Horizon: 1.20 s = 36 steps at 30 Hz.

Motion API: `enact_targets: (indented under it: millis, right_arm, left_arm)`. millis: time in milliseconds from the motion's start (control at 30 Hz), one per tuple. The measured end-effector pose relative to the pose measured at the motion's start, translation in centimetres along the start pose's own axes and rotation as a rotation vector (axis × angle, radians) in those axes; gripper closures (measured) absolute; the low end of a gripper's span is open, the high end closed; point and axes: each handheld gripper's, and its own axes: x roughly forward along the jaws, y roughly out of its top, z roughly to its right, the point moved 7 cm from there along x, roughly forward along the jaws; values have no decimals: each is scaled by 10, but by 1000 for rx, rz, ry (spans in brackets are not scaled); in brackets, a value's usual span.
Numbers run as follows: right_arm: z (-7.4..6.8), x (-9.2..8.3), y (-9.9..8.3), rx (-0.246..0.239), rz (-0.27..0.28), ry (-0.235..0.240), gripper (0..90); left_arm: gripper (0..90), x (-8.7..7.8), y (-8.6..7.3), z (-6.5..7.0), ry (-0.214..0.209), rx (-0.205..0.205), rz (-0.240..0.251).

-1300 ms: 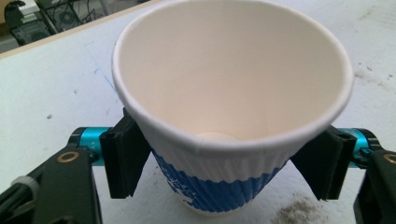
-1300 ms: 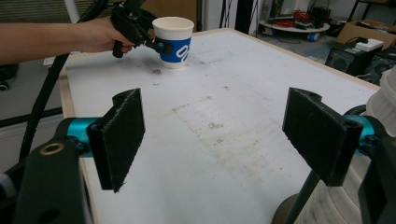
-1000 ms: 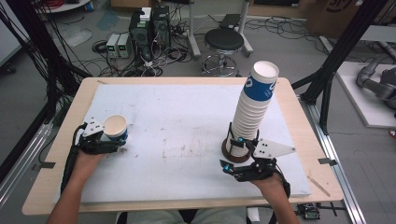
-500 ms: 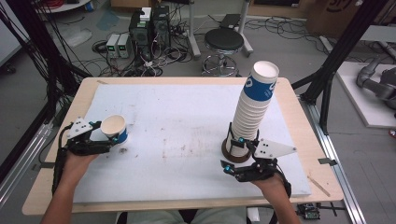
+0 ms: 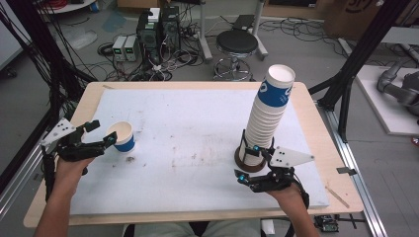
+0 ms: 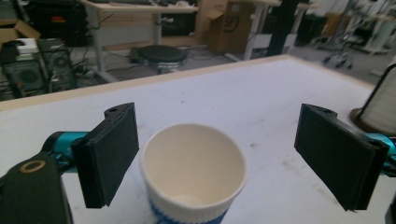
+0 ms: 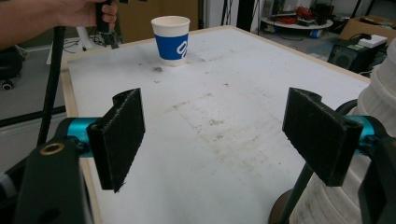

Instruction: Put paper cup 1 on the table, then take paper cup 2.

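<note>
A round stool and computer towers stand on the floor beyond the desk's far edge; cardboard boxes sit farther back.

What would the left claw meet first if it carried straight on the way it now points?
Most likely the single paper cup, which stands upright just ahead between the left claw's open jaws, untouched. The claw looks slightly raised, so it might strike the cup's rim; depth is unclear.

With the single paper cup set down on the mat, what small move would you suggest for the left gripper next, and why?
Probably draw the left gripper back from the paper cup: its jaws have just been opening, stand clear of the cup's sides, and the cup stands upright on the white mat.
</note>
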Motion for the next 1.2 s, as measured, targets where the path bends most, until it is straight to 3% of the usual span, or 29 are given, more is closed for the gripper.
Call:
enact_targets:
  millis: [133, 267, 467, 600, 833, 1200]
  right_arm:
    - [2, -4, 0, 10, -8, -7, 216]
    - [3, -8, 1, 16, -15, -15, 216]
    - [4, -12, 3, 18, -16, -19, 216]
    - [3, -12, 6, 12, -15, -12, 216]
    - [4, -13, 6, 9, -18, -13, 216]
    - [4, -15, 8, 7, -11, -12, 216]
  left_arm:
    - [137, 2, 11, 14, -73, -35, 59]
    - [138, 8, 18, 31, -139, -42, 87]
    - [149, 19, 23, 62, -216, 5, 106]
    - [149, 27, 22, 79, -264, 34, 92]
    - [150, 32, 20, 92, -295, 47, 85]
    - [150, 35, 16, 91, -292, 66, 76]
